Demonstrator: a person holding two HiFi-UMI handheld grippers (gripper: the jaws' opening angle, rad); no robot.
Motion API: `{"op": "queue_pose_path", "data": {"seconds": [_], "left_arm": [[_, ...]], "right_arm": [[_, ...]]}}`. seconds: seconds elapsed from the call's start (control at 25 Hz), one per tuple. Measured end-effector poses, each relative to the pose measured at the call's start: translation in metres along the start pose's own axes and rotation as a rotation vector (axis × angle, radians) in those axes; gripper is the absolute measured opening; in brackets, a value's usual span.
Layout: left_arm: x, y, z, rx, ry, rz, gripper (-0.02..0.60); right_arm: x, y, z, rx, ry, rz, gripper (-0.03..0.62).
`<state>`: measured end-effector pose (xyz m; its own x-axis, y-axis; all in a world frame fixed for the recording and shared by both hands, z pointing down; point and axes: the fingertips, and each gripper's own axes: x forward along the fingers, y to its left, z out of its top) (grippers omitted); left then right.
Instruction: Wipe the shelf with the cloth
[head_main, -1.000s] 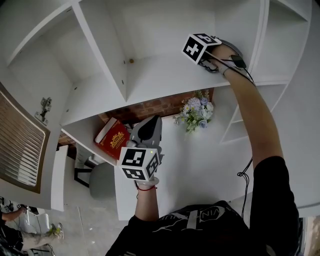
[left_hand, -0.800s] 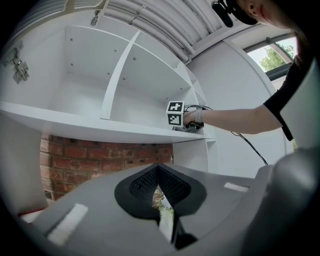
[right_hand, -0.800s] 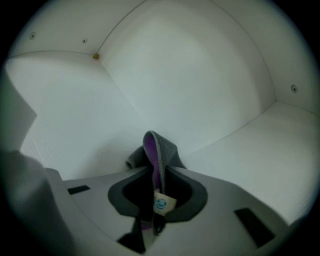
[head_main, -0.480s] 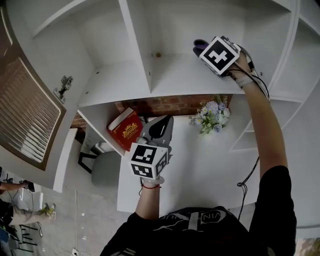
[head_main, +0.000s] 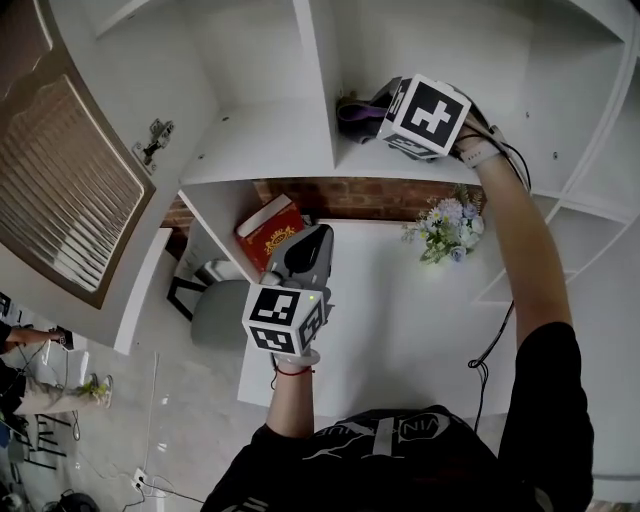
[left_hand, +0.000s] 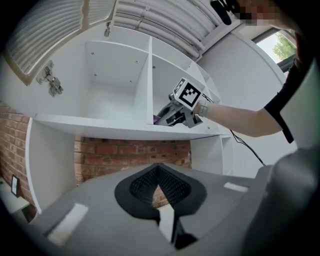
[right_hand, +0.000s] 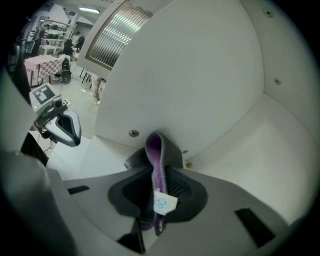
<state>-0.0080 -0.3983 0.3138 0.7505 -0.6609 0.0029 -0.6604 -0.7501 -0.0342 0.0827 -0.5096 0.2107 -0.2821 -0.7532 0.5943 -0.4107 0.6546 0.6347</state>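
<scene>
R tongs (right_hand: 157, 186) clamped on folded cloth (right_hand: 155, 150), its end on shelf (head_main: 262, 152) by divider (head_main: 322, 70); L tongs (left_hand: 159, 186) closed, empty, held low; risk: only 1 thin fold pinched, so drag vs wall cd pull cloth free or bunch it.

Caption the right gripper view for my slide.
Right gripper, shut on a purple-and-grey cloth, reaches into the corner of a white shelf compartment.
</scene>
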Motion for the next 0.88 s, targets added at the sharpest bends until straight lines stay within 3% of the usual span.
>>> {"op": "queue_pose_path", "data": {"seconds": [0.2,0.36,0.88], "left_arm": [[-0.015,0.012,-0.009,-0.009,0.018,0.046,0.011],[-0.020,0.012,-0.009,-0.004,0.021,0.051,0.012],[0.002,-0.026,-0.002,-0.001,0.002,-0.058,0.012]], "right_arm": [[0.011,0.008,0.003,-0.028,0.027,0.030,0.063],[0.010,0.005,0.002,0.017,0.046,0.031,0.063],[-0.023,-0.006,-0.055,0.153,0.159,-0.031,0.061]]}}
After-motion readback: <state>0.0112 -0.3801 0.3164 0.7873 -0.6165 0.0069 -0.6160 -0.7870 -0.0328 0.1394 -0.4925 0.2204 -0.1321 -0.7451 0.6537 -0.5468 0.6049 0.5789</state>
